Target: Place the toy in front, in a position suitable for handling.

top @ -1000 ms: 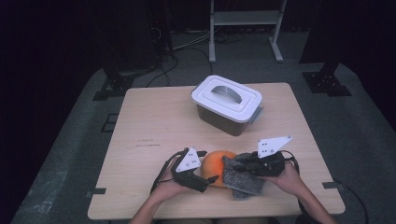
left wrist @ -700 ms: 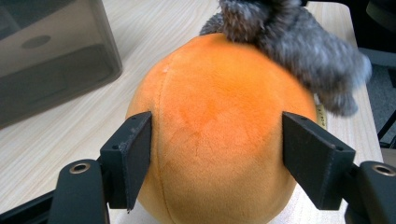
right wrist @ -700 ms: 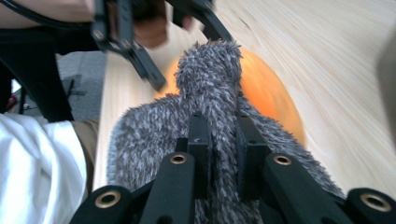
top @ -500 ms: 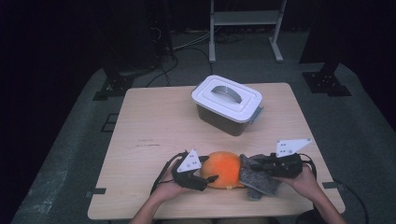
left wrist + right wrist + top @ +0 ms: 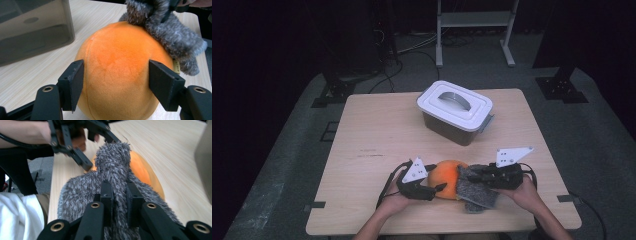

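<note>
Pale wood-grain table (image 5: 377, 135), square-cornered, set on grey carpet in a dark room. Black tape tabs at the table's near corners. At 12 o'clock beyond the far edge, a white metal shelf frame (image 5: 474, 20), with loose cables on the floor around it; black stand feet at 10 and 2 o'clock.

On the table toward 12 o'clock from its centre: smoky clear storage box (image 5: 455, 114) with a white lid and handle, turned slightly askew.

At the near edge, 6 o'clock: round orange plush ball (image 5: 449, 177), resting on the wood. Left gripper (image 5: 439, 189) at 9 o'clock of the ball, jaws having just been closing, now narrowed around it; in the left gripper view both black pads (image 5: 75, 82) flank the orange plush ball (image 5: 120, 75), seemingly touching its sides, though firm pressing cannot be told.

Grey fuzzy cloth (image 5: 476, 189) at 3 o'clock of the ball, draped against its upper side and touching it. Right gripper (image 5: 117, 200) clamped tight on the grey fuzzy cloth (image 5: 110, 170), pile bunched between the pads.
</note>
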A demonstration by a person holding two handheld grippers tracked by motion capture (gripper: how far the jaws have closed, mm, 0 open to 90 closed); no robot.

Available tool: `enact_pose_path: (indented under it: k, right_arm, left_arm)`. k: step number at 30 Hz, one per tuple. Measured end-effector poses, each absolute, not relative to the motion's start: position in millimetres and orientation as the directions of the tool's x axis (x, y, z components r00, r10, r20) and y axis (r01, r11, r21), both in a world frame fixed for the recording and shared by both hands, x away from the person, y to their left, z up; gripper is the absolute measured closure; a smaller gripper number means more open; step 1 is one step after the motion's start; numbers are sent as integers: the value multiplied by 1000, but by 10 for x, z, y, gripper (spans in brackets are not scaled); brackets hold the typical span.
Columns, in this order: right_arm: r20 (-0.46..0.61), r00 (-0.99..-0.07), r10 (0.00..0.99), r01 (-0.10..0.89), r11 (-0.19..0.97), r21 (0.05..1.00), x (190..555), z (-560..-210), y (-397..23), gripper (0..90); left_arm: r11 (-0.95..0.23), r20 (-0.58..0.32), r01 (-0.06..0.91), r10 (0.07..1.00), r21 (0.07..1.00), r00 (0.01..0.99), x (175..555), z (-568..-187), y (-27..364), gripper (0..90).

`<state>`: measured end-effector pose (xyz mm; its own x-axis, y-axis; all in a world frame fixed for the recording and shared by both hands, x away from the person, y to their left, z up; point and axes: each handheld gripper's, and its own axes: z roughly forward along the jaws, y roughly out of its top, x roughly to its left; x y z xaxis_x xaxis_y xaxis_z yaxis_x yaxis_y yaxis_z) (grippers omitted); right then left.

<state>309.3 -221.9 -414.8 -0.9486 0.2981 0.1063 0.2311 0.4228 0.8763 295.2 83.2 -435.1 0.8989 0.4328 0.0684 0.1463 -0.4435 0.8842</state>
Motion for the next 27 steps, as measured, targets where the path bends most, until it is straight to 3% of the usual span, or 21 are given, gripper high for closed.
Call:
enact_pose_path:
  k: [3, 7, 14, 19, 22, 24, 27]
  right_arm:
    - [122, -936, 330, 266, 439, 858, 3116, -4209, -2365, 786]
    - [123, -916, 383, 299, 442, 846, 3132, -4233, -2517, 786]
    - [148, -932, 332, 274, 373, 887, 3137, -4150, -2348, 785]
    - [154, -939, 308, 275, 400, 874, 3171, -4264, -2320, 790]
    - [135, -942, 306, 263, 427, 865, 3165, -4242, -2332, 790]
    - [117, -944, 309, 254, 454, 854, 3176, -4203, -2332, 790]
    - [95, -944, 315, 237, 453, 859, 3200, -4073, -2342, 797]
  left_arm:
    - [-451, 69, 149, 432, 880, 899, 2951, -4353, 833, 319]
    - [-448, -2, 207, 416, 870, 909, 2981, -4380, 859, 319]
    - [-486, 37, 145, 345, 862, 938, 2917, -4357, 809, 296]
    - [-403, -42, 201, 371, 893, 928, 3005, -4320, 890, 177]
    - [-428, -78, 239, 360, 871, 930, 3051, -4376, 846, 104]
    - [-453, -63, 223, 343, 863, 937, 3029, -4428, 795, 105]
    - [-469, 30, 149, 353, 871, 935, 2955, -4409, 751, 237]
